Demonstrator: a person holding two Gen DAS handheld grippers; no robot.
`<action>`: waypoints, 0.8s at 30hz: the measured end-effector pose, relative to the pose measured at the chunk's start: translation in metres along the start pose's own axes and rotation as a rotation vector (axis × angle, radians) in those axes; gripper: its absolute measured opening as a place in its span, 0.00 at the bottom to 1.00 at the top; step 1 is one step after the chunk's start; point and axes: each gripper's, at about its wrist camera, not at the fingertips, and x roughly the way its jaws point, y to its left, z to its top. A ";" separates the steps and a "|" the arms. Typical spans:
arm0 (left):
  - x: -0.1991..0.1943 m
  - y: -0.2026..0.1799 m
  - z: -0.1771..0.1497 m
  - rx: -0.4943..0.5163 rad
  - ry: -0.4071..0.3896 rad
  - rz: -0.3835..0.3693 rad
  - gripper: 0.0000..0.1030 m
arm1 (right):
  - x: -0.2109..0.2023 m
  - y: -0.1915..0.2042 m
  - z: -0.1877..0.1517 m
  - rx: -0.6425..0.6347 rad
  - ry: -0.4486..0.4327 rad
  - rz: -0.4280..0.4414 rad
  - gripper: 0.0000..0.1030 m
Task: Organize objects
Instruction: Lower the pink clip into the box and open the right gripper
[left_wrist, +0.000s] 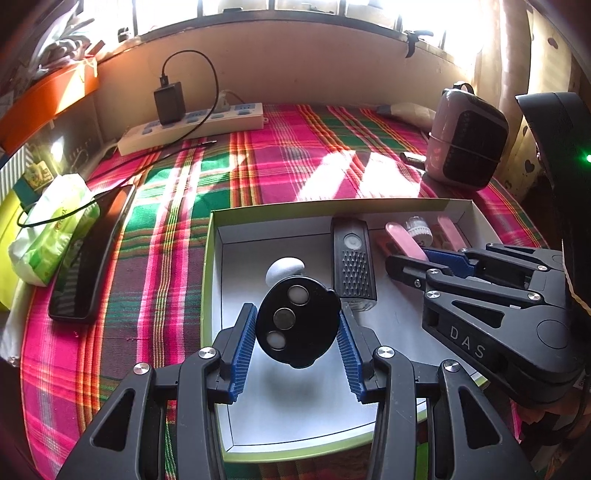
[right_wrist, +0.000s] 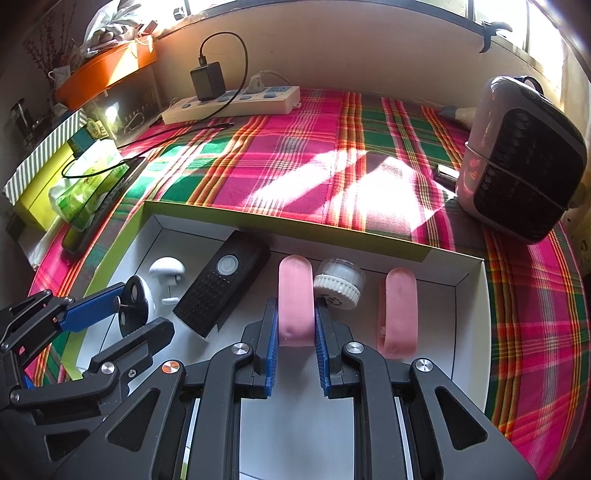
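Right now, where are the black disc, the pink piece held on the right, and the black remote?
black disc (left_wrist: 298, 320), left wrist view, its face.
pink piece (right_wrist: 294, 301), right wrist view, its middle.
black remote (right_wrist: 221, 284), right wrist view, its top face.

The raised letters "DAS" stand on the black body of the right gripper, to the right of the left gripper's jaws. Print on the green tissue pack, far left of them, is too blurred to read.

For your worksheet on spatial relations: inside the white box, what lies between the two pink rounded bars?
A small white ribbed round cap lies between the held pink bar and the other, shown in the right wrist view.
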 end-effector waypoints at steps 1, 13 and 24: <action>0.000 0.000 0.000 0.000 0.001 0.000 0.40 | 0.000 0.000 0.000 -0.001 -0.001 0.000 0.18; 0.006 -0.005 0.000 0.023 0.021 0.017 0.40 | -0.001 -0.001 -0.002 0.002 -0.003 -0.004 0.18; 0.006 -0.005 -0.001 0.022 0.025 0.027 0.40 | -0.003 -0.003 -0.004 0.005 -0.005 -0.003 0.31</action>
